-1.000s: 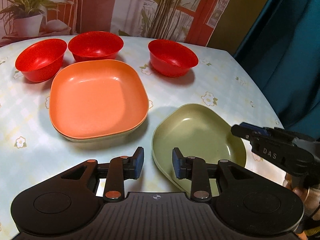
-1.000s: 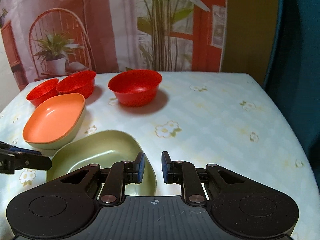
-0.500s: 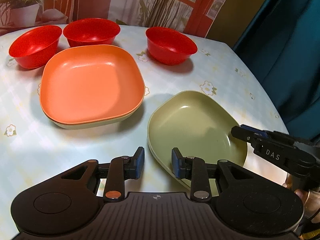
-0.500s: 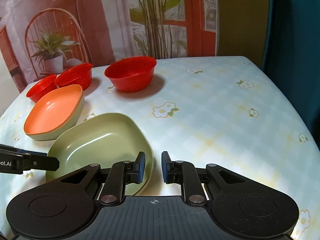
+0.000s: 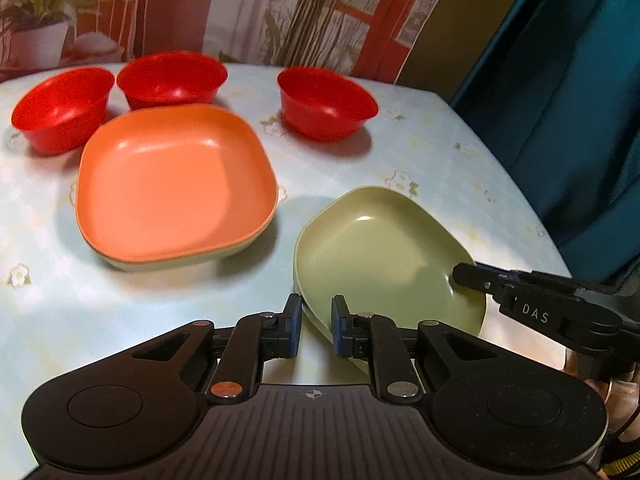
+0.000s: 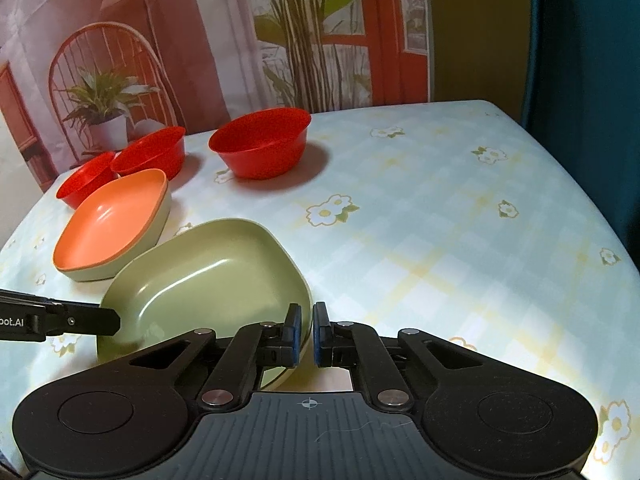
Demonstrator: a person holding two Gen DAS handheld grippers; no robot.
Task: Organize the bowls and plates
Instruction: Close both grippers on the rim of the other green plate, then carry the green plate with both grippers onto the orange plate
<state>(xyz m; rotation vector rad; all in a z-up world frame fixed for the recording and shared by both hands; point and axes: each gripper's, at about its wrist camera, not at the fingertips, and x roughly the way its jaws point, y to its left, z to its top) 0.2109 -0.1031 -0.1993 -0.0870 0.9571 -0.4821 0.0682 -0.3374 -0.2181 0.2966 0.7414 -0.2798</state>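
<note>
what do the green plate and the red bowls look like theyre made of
The green rounded-square plate looks like moulded plastic or melamine with a satin finish: uniform colour, soft broad highlights, thick rounded rim. The three red round bowls look like glossier plastic, with sharper glints. Neither can be confirmed.

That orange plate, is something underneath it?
Yes. The orange plate sits nested in a pale green plate; only the green one's rim and outer wall show. Its inside is covered, so whether anything lies between or below them cannot be seen.
</note>
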